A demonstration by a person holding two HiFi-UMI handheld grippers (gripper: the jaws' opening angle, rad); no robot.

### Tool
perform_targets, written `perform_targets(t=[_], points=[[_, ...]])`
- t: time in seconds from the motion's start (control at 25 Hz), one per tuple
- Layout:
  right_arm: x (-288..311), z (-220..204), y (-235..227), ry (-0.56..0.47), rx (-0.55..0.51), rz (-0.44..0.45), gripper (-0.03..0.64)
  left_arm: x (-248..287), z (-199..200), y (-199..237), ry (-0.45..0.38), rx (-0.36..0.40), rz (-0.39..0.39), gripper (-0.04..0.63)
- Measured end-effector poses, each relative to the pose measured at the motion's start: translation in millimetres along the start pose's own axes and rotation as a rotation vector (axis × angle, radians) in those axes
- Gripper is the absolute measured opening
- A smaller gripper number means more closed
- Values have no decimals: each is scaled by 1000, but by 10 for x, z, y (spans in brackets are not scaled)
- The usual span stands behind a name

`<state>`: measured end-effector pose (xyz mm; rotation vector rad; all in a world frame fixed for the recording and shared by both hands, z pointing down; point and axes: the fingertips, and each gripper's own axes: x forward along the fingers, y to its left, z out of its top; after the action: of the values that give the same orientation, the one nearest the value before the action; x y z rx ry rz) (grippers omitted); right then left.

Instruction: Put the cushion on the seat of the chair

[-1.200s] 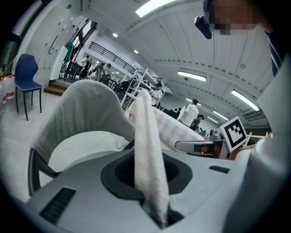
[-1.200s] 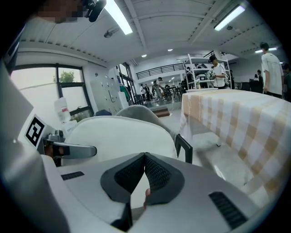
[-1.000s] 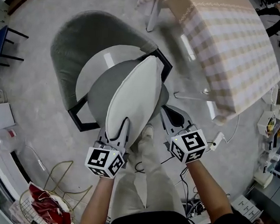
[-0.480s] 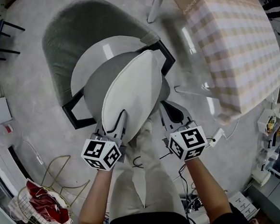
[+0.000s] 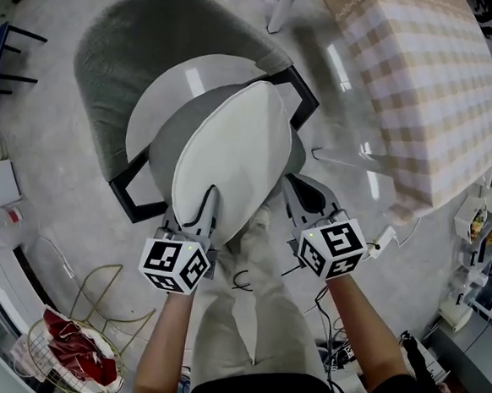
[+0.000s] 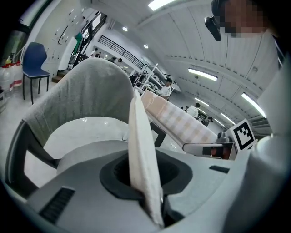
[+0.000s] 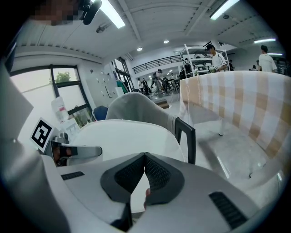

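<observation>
The cushion [image 5: 233, 148] is being pinched by the left gripper's [image 5: 200, 217] fingers above the chair [image 5: 113, 54] seat for lowering, while the right gripper's [image 5: 295, 191] fingers are being held together, empty.

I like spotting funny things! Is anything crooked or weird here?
Yes. The cushion is tilted over the chair's seat, not lying flat on it, with its edge pinched by the fingers of the left gripper.
</observation>
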<state>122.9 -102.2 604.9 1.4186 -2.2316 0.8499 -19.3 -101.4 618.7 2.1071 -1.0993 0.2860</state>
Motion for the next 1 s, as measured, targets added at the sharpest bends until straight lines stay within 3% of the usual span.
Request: perform_targets(t=[0.44,1.0], points=[[197,-124,58,22,8,34,18,53,-23,301,5,23,30,91],[359,-316,96,53,32,49,18,94,-100,733,17,7,116,212]])
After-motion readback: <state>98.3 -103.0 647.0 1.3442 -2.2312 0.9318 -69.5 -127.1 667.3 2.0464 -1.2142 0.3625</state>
